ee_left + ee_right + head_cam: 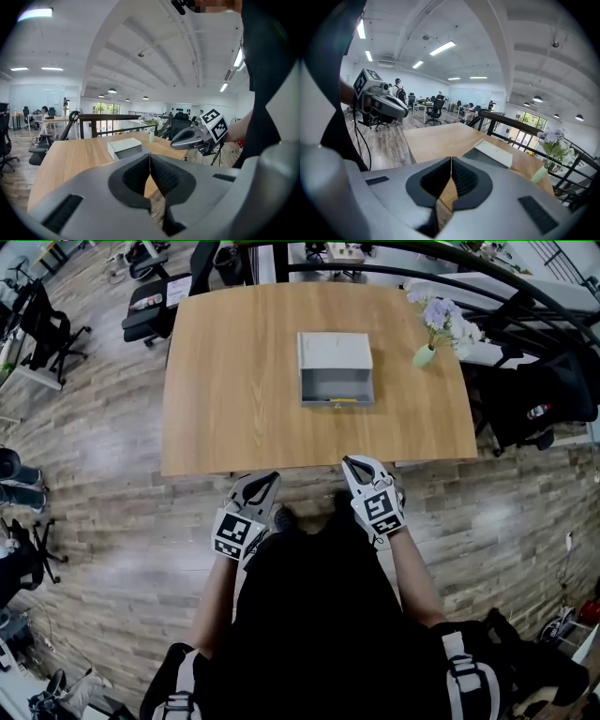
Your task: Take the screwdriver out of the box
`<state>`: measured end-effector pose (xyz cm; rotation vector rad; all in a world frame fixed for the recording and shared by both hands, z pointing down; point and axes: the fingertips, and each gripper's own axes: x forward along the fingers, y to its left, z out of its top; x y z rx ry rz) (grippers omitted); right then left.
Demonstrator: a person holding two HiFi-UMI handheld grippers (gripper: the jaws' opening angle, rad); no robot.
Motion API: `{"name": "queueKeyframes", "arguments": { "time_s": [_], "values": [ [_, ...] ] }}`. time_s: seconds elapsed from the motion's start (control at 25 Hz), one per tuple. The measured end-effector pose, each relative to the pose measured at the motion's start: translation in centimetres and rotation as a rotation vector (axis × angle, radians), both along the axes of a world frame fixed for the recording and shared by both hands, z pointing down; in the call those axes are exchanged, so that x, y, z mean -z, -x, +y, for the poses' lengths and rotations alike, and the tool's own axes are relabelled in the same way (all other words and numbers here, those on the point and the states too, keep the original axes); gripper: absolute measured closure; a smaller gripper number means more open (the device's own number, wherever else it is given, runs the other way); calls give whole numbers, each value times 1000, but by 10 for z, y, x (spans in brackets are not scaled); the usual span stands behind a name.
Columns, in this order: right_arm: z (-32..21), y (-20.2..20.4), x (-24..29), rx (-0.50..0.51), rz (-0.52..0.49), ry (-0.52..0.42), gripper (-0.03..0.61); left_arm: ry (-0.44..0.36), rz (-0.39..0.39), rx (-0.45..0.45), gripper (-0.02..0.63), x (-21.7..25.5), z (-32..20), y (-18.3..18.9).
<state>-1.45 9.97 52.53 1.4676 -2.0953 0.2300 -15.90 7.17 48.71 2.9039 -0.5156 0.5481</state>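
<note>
The screwdriver (343, 400), of which only a slim yellow streak can be made out, lies inside the box (335, 382), flat against its wall at 6 o'clock, the side nearest the person. The box is grey and open, with its pale lid laid back toward 12 o'clock. It stands on the wooden bench (244, 381), a little toward 1 o'clock from the bench's middle. At 3 o'clock from the box, well apart from it, is a small green vase (425, 355) with pale lilac flowers (448, 320), close to the bench's right edge.

Neither tool is near the box. Both are short of the bench's 6 o'clock edge, over the plank floor (112, 521). The left tool (274, 476) lies at about 7 o'clock from the box and the right tool (348, 460) at about 6 o'clock. Each points toward the bench. The left tool's jaws are pressed together with nothing between them, and the ribbed pads meet in a thin line. The right tool's jaws are likewise closed and empty.

An office chair (155, 306) stands beyond the bench at 10 o'clock, and a black railing (487, 282) curves past at 1 to 2 o'clock.
</note>
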Motion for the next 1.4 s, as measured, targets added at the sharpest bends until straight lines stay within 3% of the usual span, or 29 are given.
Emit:
{"name": "queueKeyframes", "arguments": {
  "time_s": [1.0, 1.4],
  "values": [
    [5, -107, -14, 190, -34, 13, 551, -26, -35, 179, 591, 2, 34, -115],
    [22, -150, -24, 232, -41, 30, 551, -35, -52, 181, 591, -5, 59, -171]
  ]
}}
